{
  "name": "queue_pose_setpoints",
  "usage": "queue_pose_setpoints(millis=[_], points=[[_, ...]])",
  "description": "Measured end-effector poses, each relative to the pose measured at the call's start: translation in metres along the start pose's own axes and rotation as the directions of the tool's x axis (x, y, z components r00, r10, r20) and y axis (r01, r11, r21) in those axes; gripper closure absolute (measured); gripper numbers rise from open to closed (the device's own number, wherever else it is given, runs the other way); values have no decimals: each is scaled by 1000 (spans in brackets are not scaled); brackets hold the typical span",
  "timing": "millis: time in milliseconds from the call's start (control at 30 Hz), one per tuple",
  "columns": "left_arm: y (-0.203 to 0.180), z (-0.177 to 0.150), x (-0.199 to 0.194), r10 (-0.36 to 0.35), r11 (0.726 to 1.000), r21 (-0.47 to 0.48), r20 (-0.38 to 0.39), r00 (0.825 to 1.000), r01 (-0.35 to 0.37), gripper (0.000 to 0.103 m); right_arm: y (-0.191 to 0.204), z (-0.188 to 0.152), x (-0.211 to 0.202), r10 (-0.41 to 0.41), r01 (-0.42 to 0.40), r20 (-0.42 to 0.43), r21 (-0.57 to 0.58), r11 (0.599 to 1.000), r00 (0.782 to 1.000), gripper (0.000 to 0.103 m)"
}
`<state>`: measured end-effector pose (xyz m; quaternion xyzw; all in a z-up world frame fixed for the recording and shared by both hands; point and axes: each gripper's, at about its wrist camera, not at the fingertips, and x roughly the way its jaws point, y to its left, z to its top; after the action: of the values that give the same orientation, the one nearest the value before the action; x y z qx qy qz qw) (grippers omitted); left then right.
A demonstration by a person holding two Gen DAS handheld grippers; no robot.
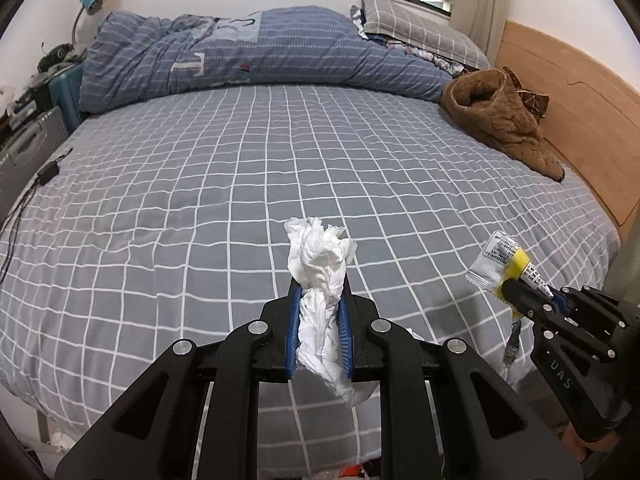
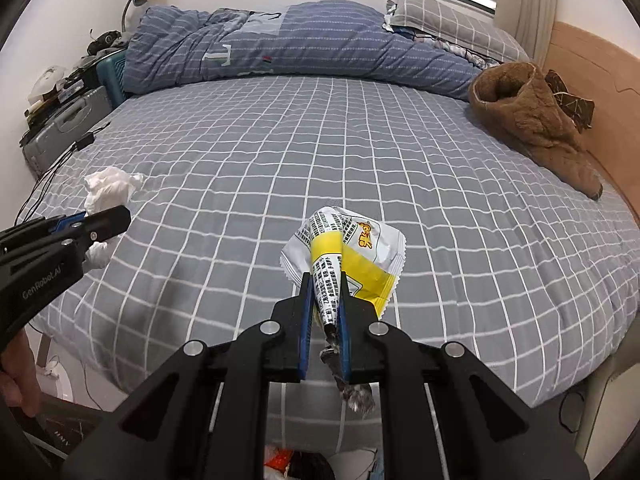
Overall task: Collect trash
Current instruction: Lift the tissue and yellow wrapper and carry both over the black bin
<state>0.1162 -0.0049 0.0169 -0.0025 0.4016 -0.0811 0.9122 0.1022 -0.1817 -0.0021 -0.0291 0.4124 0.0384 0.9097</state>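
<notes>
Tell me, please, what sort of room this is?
Most likely a bedroom: a bed with a checked sheet, a rolled-up duvet and a pillow under the window.

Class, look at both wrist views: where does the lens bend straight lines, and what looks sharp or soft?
Left wrist view: sheet grid bulges, corners are black, tissue in the left gripper is sharp. Right wrist view: same barrel bulge, wrapper print in the right gripper is crisp, light even and soft.
</notes>
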Motion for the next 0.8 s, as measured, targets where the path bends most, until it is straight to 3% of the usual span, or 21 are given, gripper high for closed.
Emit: queue_pose_setpoints(millis=[800], points=[[-14, -61, -70, 44, 999, 11, -18, 999, -44, 87, 13, -60, -67, 21, -21, -13, 10, 1000, 1000, 92]])
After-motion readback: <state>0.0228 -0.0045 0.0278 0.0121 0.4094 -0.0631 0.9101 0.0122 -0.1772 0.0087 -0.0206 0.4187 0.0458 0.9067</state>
